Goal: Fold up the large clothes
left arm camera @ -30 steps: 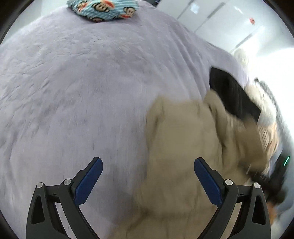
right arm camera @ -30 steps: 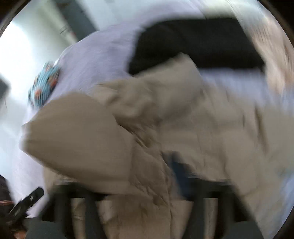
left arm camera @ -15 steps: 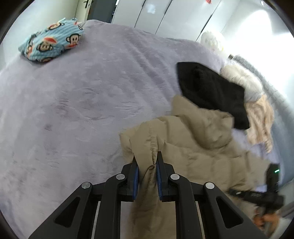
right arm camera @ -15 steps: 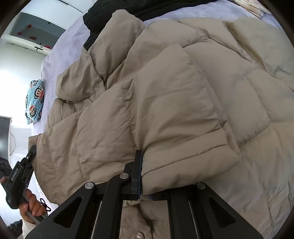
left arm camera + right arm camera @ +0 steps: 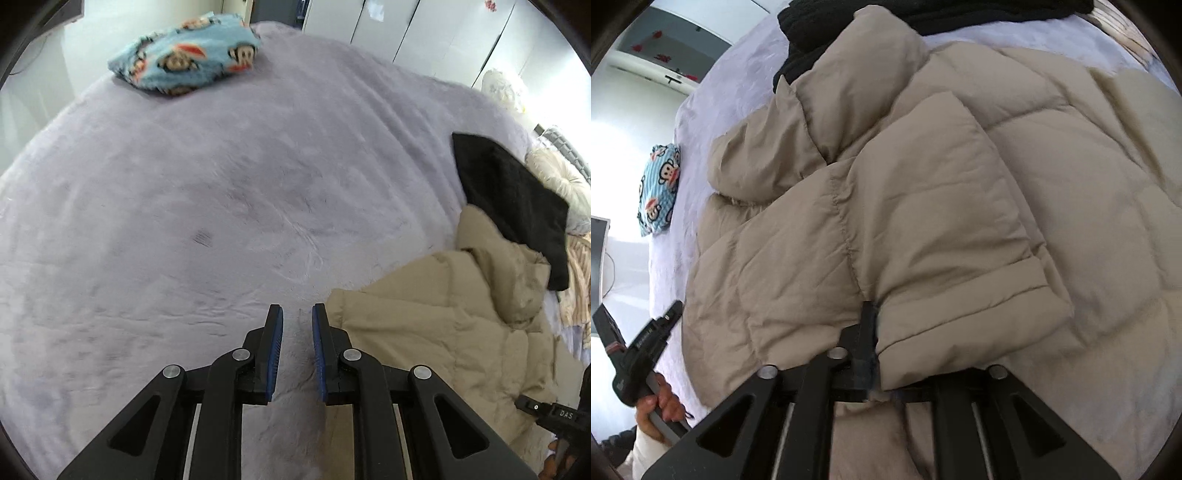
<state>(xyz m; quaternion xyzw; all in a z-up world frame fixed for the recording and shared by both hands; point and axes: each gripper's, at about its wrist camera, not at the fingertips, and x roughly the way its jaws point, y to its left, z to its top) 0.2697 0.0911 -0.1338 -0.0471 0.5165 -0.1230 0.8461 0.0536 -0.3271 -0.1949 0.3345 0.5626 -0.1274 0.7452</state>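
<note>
Lilac plush bedcover fills my left wrist view; the left gripper has its jaws nearly together, nothing between them, the beige puffer jacket just right of them. On the right wrist view, the right gripper is opening, the jacket's sleeve cuff draped between its jaws.

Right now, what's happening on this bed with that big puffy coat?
A person with a two-finger tool in each hand is folding a beige puffer coat on a bed with a grey blanket. The right tool has a sleeve cuff between its jaws, which are opening. The left tool holds nothing, its jaws nearly shut above the blanket beside the coat. A black garment lies past the coat.
</note>
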